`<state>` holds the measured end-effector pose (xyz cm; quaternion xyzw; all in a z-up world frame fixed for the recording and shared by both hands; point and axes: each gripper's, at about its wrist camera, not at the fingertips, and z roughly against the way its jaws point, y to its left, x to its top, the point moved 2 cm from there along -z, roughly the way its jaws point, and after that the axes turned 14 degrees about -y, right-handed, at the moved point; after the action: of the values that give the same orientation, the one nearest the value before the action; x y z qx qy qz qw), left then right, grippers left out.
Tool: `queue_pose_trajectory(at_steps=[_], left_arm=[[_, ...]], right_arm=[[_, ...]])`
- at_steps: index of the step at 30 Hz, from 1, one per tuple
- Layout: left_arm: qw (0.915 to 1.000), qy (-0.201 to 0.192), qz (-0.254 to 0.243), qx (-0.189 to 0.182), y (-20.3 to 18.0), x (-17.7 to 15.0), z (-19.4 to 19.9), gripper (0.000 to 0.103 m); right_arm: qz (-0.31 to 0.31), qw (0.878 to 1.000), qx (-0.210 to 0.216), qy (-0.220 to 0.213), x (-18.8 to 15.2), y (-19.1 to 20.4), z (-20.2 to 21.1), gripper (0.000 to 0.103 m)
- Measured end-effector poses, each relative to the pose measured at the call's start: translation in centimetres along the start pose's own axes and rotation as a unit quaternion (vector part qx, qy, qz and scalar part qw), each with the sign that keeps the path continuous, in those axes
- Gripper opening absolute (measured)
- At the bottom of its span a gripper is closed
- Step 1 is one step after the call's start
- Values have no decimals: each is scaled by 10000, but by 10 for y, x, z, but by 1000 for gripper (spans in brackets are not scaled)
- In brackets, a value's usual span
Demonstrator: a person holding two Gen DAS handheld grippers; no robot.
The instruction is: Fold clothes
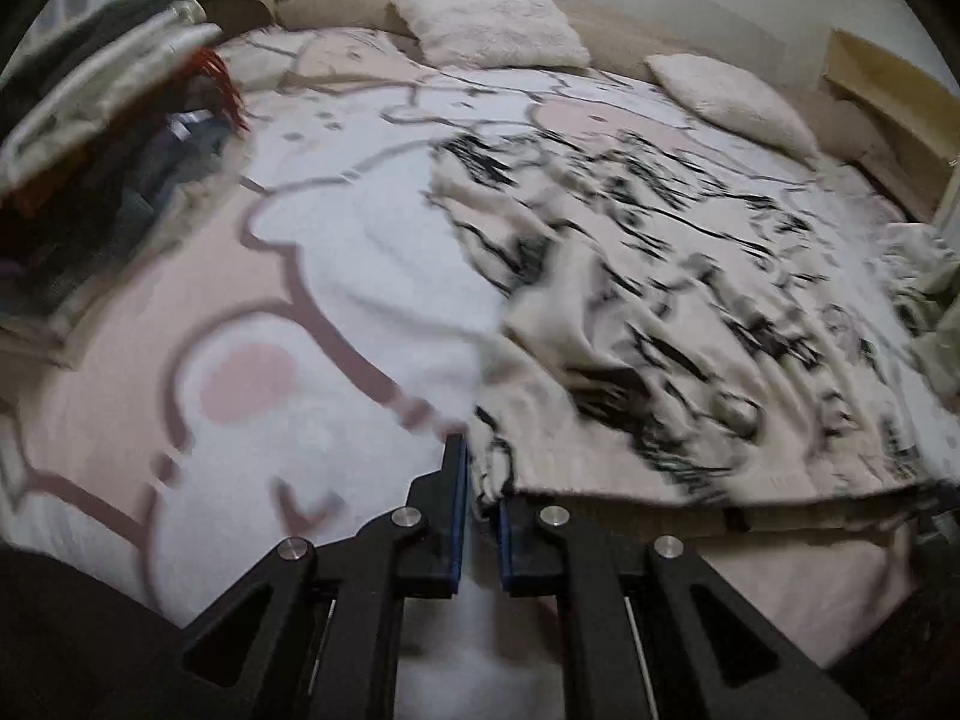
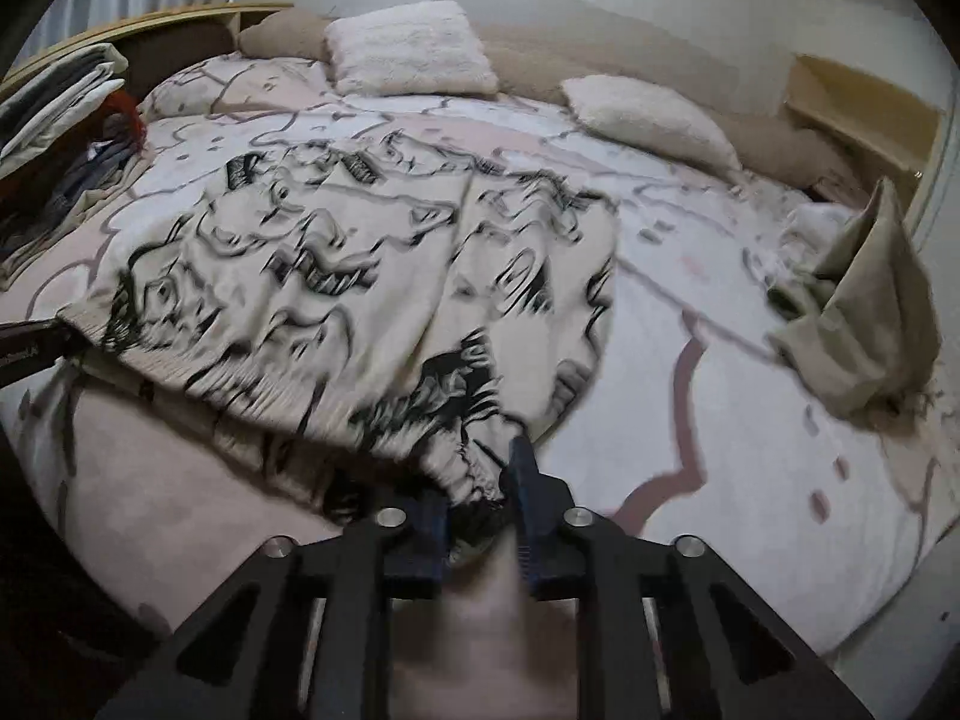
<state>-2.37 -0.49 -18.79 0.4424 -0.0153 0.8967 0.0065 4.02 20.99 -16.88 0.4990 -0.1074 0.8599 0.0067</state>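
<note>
A cream garment with a black drawn print lies spread on the bed; it also shows in the right wrist view. My left gripper is shut on its ribbed hem at the left corner, lifted a little off the bed. My right gripper is shut on the hem's other corner, with bunched cloth between the jaws. The left gripper's black tip shows at the left edge of the right wrist view. The image is motion-blurred.
The bed has a pink and white cartoon cover. Two fluffy pillows lie at the head. A stack of folded clothes sits at the left. A crumpled beige garment lies at the right.
</note>
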Motion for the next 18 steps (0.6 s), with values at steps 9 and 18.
queue_pose_trajectory(at_steps=[9,18], left_arm=[[9605,-2459,-1219,468,-34,148,73,11],[9179,-3734,-1140,-711,-20,337,224,12]], right_arm=[[91,9831,-622,-1719,151,-24,31,16],[-1496,9335,3,-3258,339,-105,149,16]])
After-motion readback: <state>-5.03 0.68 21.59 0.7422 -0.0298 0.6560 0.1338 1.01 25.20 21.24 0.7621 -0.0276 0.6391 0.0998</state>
